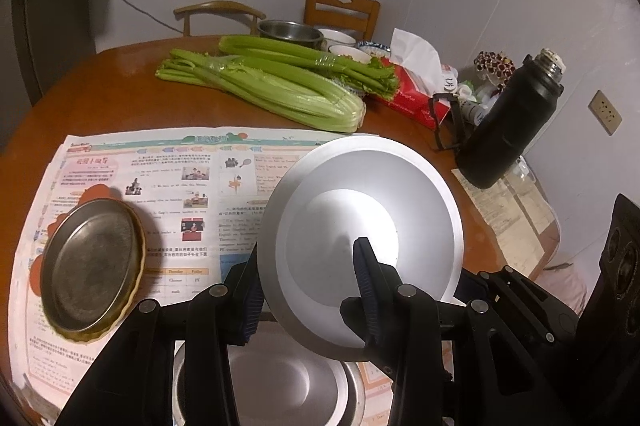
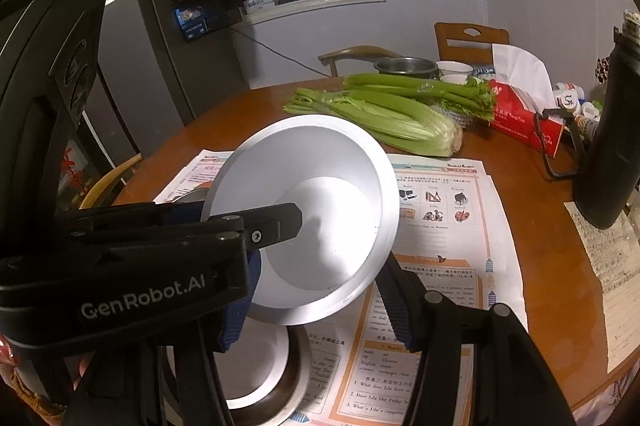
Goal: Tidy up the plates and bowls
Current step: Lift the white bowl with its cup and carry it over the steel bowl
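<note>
1. The pale metal bowl (image 1: 360,210) hangs tilted in the air above the printed sheet (image 1: 180,186), its mouth turned towards both cameras and its lower rim over the sheet's near edge.
2. The left gripper (image 1: 306,254) is clamped on the bowl's wall. One finger (image 1: 366,274) lies inside against the flat bottom, and the other presses on the outside.
3. The right gripper (image 2: 312,290) is set narrow, with its fingers either side of the bowl's lower rim. Whether its pads actually press on the metal cannot be told, as the left gripper hides one of them.
4. The bowl looks thin-walled and light, stiff enough not to flex under a pinch. It is not fragile, though it may dent or clang if dropped.
5. The smooth, sloping wall is likely to be slippery, so a one-sided pinch could let the bowl swing or slide out. The rolled rim, or the wall just below it, seems the surest place to hold.
6. A second bowl (image 1: 280,386) of similar shape sits on the sheet's near edge, directly under the raised one. It looks like a natural nesting spot.
7. A flat metal plate (image 1: 92,262) rests on the sheet's left part, well apart from the bowls.
</note>
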`<action>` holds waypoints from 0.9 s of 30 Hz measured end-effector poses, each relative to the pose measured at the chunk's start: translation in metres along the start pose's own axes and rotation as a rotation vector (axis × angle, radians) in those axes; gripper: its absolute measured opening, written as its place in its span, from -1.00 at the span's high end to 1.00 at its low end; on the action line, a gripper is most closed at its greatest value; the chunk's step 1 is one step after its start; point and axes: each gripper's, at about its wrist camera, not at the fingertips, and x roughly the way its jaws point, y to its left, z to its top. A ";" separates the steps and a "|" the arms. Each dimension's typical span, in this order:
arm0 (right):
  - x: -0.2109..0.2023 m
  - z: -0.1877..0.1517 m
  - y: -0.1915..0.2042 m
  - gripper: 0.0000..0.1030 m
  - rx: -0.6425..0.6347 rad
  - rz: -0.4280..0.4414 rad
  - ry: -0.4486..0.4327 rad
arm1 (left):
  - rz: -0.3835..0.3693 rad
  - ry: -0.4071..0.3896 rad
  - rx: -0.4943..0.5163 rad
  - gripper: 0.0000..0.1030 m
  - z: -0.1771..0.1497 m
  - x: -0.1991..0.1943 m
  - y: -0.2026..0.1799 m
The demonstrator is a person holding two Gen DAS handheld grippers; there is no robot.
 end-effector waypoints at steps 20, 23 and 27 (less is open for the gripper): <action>-0.029 -0.008 0.034 -0.13 -0.059 0.039 -0.023 | 0.024 -0.037 -0.005 0.15 -0.019 -0.043 0.010; -0.030 -0.010 0.039 -0.13 -0.070 0.046 -0.018 | 0.027 -0.039 -0.013 0.16 -0.023 -0.047 0.014; -0.033 -0.014 0.045 -0.13 -0.077 0.060 -0.015 | 0.028 -0.039 -0.024 0.16 -0.029 -0.051 0.019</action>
